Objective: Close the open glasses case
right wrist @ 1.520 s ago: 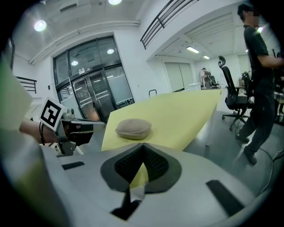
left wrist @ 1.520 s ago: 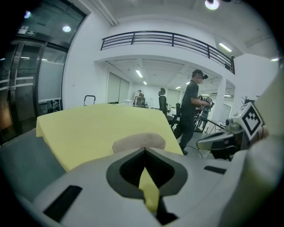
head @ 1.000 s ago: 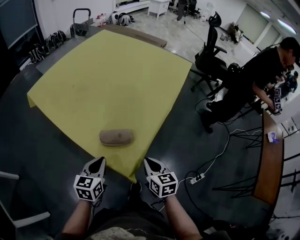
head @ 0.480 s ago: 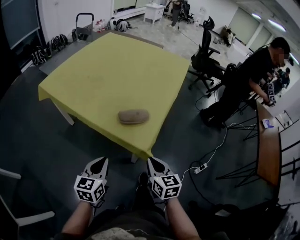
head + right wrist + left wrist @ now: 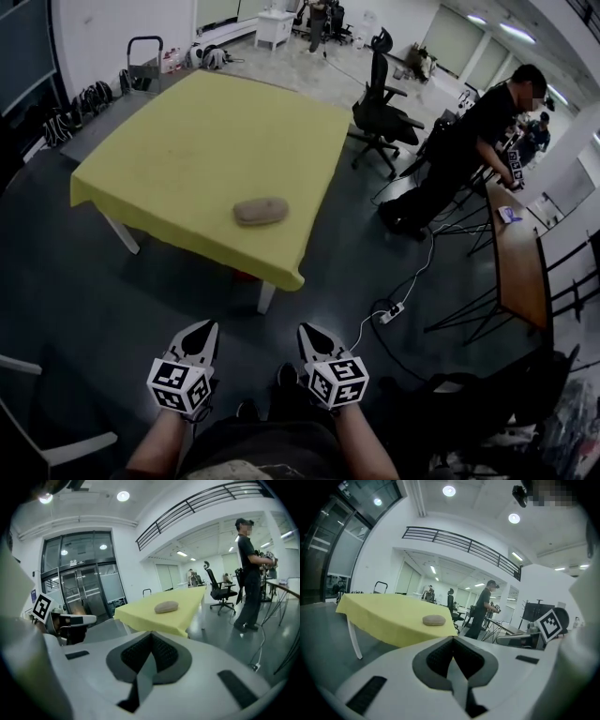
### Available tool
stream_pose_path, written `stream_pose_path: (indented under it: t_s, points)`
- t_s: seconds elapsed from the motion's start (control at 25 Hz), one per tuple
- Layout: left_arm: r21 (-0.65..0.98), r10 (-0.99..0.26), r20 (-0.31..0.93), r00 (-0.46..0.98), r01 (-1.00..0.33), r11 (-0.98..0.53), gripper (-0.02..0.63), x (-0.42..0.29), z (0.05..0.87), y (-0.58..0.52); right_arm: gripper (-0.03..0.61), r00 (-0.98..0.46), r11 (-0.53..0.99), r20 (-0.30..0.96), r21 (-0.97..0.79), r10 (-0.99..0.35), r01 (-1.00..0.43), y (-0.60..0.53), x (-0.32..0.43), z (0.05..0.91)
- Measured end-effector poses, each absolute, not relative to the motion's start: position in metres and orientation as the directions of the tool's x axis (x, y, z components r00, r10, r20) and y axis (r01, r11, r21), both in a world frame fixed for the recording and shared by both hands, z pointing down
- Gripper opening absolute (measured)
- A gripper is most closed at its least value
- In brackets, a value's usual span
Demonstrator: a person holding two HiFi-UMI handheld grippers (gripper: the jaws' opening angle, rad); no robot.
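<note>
Held the white plastic left gripper (image 5: pixel 204 328) and white plastic right gripper (image 5: pixel 311 331) side by side, well short of the yellow-clothed rectangular table (image 5: pixel 187 131), each with jaws pressed together on nothing. Saw the tan oval glasses case (image 5: pixel 260 211) lying on that table, apparently closed, near its nearest corner. Noted a black office chair (image 5: pixel 380 103) past the table's right side.

Large open-plan office or lab hall with a dark, smooth floor.
- 11 o'clock: yellow-clothed bench (image 5: pixel 187 141).
- 1 o'clock: black swivel chair (image 5: pixel 380 108).
- 2 to 3 o'clock: person (image 5: pixel 469 136) bent over long wooden desk (image 5: pixel 520 272); power strip (image 5: pixel 387 314) and cables on floor.
- 10 o'clock: backpacks (image 5: pixel 70 117) along wall.
- Overhead: mezzanine railing (image 5: pixel 459 543), recessed ceiling lights (image 5: pixel 449 490).
- Glass doors (image 5: pixel 79 592).
</note>
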State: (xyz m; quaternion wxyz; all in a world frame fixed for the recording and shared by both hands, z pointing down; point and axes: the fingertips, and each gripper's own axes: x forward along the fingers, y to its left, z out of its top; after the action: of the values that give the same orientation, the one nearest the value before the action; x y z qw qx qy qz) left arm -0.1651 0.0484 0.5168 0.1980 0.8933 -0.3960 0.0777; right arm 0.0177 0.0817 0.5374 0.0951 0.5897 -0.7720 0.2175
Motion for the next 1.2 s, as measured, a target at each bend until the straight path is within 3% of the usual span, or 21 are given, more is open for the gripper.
stream_pose_path:
  t_s: [0.96, 1.2]
  points:
    - [0.221, -0.691, 0.194, 0.696, -0.717, -0.661, 0.009, -0.098, 0.462, 0.106, -0.011, -0.3, 0.257, 0.345, -0.164, -0.889, -0.952, 0.124, 0.056, 0.484]
    - [0.207, -0.687, 0.215, 0.694, -0.72, -0.662, 0.009, -0.093, 0.462, 0.121, -0.011, -0.223, 0.197, 0.309, -0.114, -0.924, -0.974, 0.128, 0.074, 0.474]
